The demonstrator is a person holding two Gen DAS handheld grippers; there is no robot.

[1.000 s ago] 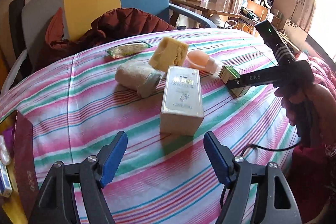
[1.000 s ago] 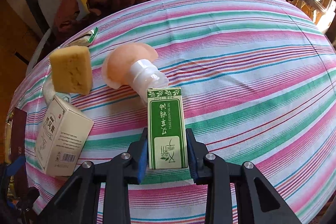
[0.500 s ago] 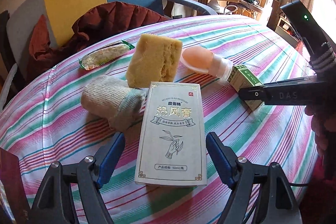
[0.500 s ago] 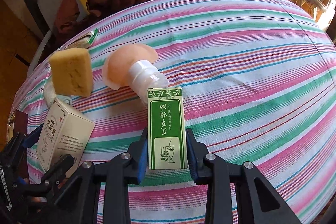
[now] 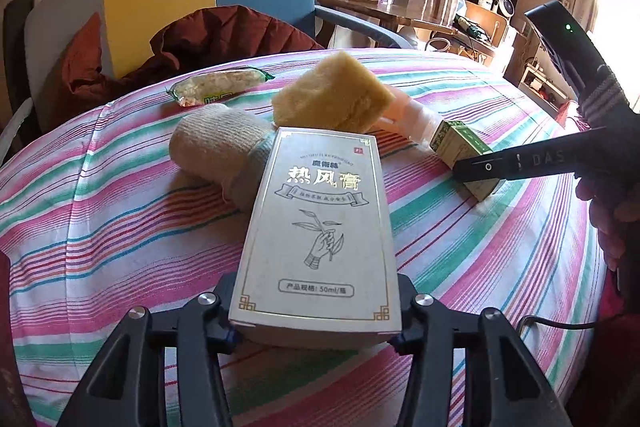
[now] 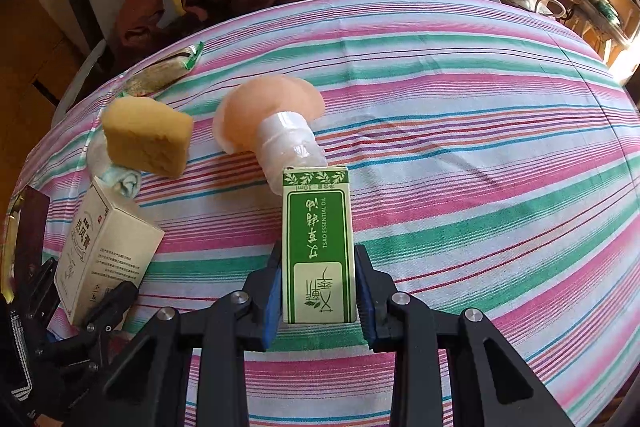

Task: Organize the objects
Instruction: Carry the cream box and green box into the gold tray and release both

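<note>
A white carton with gold print [image 5: 320, 227] lies on the striped tablecloth [image 5: 100, 227]. My left gripper [image 5: 316, 323] is closing on its near end, and both fingers touch its sides. The right wrist view shows the same carton [image 6: 108, 251] at the lower left, with the left gripper [image 6: 80, 303] around it. My right gripper [image 6: 318, 291] is shut on a small green essential-oil box [image 6: 318, 243], which rests on the cloth. That green box [image 5: 460, 147] and the right gripper [image 5: 472, 173] also appear at the right of the left wrist view, where a hand holds the tool.
Beyond the carton lie a yellow sponge [image 5: 332, 95], a rolled beige sock [image 5: 216, 147], a snack packet [image 5: 216, 89] and a pink mushroom-shaped bottle [image 6: 268, 111]. The bottle touches the green box's far end. A chair with a dark red jacket [image 5: 224, 39] stands behind the table.
My left gripper came forward and down over the white carton, and its wide-open jaws closed onto the carton's sides. The right gripper and green box stayed put.
</note>
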